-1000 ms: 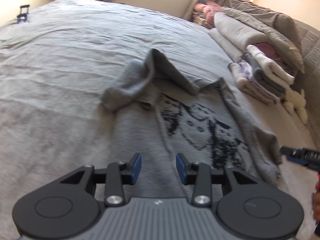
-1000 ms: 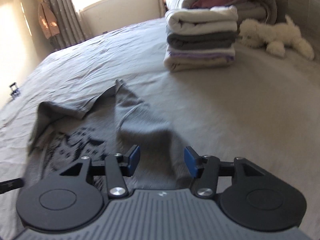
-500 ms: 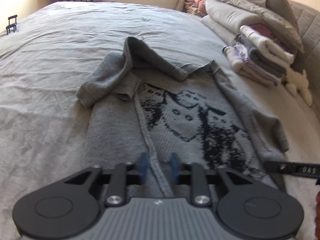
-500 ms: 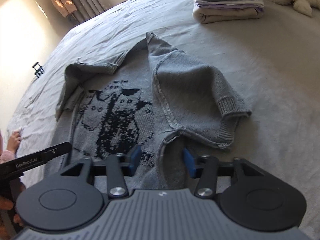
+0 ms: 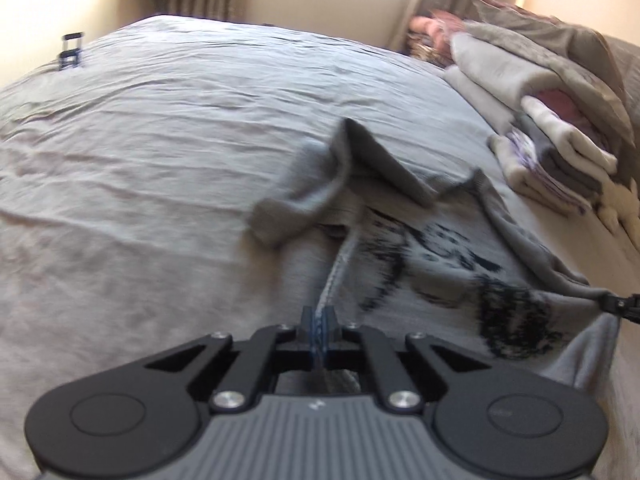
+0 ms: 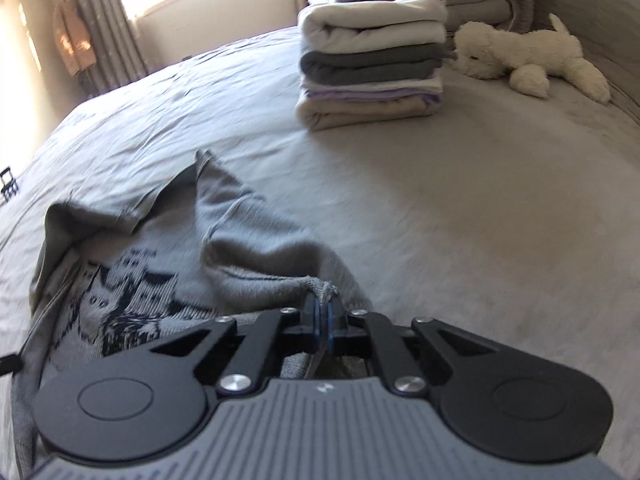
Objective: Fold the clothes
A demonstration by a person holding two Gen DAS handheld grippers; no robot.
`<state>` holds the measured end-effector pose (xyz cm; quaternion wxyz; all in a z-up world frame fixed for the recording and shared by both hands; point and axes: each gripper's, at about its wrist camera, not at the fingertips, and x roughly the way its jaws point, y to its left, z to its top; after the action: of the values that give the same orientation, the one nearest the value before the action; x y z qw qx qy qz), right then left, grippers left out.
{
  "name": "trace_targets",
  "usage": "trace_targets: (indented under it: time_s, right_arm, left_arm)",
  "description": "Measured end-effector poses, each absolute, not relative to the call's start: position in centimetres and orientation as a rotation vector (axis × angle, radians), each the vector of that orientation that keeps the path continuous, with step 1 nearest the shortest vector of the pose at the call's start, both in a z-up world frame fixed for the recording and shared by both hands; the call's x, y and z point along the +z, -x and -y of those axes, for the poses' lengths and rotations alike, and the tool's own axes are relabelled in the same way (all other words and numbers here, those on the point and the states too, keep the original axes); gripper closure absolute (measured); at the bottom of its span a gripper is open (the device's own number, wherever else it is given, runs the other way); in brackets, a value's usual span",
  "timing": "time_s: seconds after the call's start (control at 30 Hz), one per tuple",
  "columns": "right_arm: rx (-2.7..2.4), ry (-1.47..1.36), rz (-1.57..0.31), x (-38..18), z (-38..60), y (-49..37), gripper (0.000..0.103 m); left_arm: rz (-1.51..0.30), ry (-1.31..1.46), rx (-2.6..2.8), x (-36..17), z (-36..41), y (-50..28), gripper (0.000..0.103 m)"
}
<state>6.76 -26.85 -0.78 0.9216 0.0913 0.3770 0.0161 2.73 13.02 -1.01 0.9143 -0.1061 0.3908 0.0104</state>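
Note:
A grey knitted sweater (image 5: 432, 264) with a black animal pattern lies spread on the bed, both sleeves folded in over its body. My left gripper (image 5: 319, 322) is shut on the sweater's near hem at a seam, lifting the cloth slightly. In the right wrist view the same sweater (image 6: 248, 248) shows its other side, and my right gripper (image 6: 324, 312) is shut on a bunched corner of its hem. The right gripper's black tip (image 5: 618, 304) shows at the far right edge of the left wrist view, pinching the cloth.
A stack of folded clothes (image 6: 372, 68) stands on the bed beyond the sweater, with a white plush dog (image 6: 532, 56) beside it. Folded blankets and pillows (image 5: 540, 52) lie behind. The grey bedsheet (image 5: 160, 140) stretches wide to the left; curtains (image 6: 100, 32) hang at the window.
Both grippers have shut on the sweater's near hem, one at each side. The hem now rises off the sheet and the views have tilted up a little.

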Motion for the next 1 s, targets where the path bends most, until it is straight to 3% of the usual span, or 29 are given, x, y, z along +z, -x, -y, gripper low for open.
trace_targets:
  time_s: [0.67,0.9,1.0]
  right_arm:
    - [-0.121,-0.254,-0.578,2.7,32.7,-12.1,0.1]
    - [-0.098,-0.255,-0.664,-0.1,32.4,-13.6,0.098]
    - [-0.077,-0.263,-0.715,-1.3,32.3,-13.8,0.09]
  left_arm:
    - [-0.783,0.376,0.048,-1.6,-18.6,-3.4,0.101]
    - [-0.861,0.391,0.044,-3.4,-18.4,-4.6,0.099]
    - [-0.859,0.385,0.043,-3.0,-18.0,-4.5,0.092]
